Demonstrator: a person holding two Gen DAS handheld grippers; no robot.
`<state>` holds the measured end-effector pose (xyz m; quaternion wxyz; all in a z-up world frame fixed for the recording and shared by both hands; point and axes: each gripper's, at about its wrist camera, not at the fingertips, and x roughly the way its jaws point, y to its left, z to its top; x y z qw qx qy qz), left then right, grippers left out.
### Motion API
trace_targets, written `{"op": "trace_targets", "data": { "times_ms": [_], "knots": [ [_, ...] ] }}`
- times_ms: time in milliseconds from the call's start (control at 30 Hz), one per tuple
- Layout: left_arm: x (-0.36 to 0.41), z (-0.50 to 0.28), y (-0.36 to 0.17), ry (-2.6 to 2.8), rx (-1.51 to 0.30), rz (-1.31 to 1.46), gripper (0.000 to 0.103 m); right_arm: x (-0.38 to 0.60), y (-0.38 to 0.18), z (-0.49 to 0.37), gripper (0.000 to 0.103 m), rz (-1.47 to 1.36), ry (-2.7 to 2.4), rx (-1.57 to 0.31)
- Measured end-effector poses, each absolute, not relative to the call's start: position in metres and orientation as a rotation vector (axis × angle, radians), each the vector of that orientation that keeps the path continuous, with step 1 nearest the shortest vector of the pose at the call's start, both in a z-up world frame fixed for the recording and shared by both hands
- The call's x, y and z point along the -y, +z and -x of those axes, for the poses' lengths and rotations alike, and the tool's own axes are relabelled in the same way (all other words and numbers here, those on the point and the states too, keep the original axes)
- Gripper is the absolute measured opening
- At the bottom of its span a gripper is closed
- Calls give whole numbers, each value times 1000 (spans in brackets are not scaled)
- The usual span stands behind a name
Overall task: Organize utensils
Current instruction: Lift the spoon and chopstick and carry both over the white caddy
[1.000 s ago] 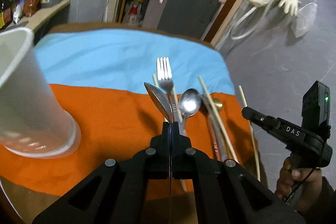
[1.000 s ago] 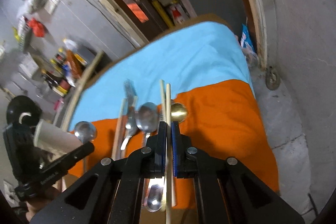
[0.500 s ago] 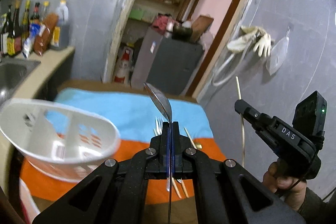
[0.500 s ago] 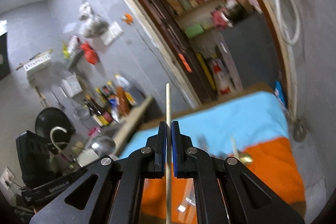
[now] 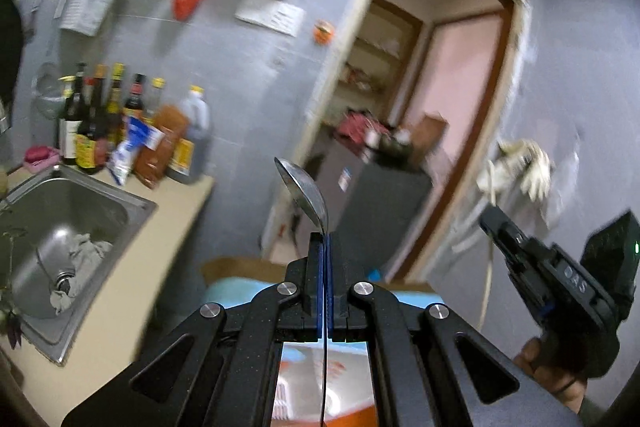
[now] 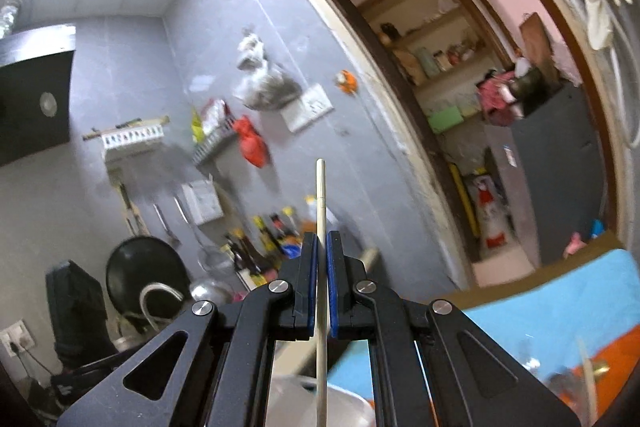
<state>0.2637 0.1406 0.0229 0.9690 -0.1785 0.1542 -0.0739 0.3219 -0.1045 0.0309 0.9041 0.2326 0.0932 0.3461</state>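
- Now the left gripper (image 5: 325, 241) pinches a metal spoon (image 5: 305, 191) by its handle, bowl upward, handle running down between the shut jaws.
- Beside it, the right gripper (image 6: 322, 247) clamps a wooden chopstick (image 6: 321, 187), its long axis upright.
- Below both grippers sits a white holder (image 6: 344, 399), only partly visible; each utensil probably lowers tail-first into it.
- Neither hand looks clearly nearer the holder.

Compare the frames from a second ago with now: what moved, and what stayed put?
Both grippers rose off the orange-and-blue cloth and tipped up toward the wall. The left gripper carried up the spoon, the right gripper the chopstick. Both grips stayed shut; nothing was released.
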Motion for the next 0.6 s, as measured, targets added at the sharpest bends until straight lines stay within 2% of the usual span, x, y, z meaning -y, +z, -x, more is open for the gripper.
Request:
{"op": "trace_targets", "data": {
  "times_ms": [333,600],
  "knots": [
    [-218,-286,-16,-81,-162,541,0,68,-1,-332,3,-415,667,-137],
    [-201,-281,-44,-55,-115,459,0,56,-33,-330,3,-323,656,-96]
  ]
}}
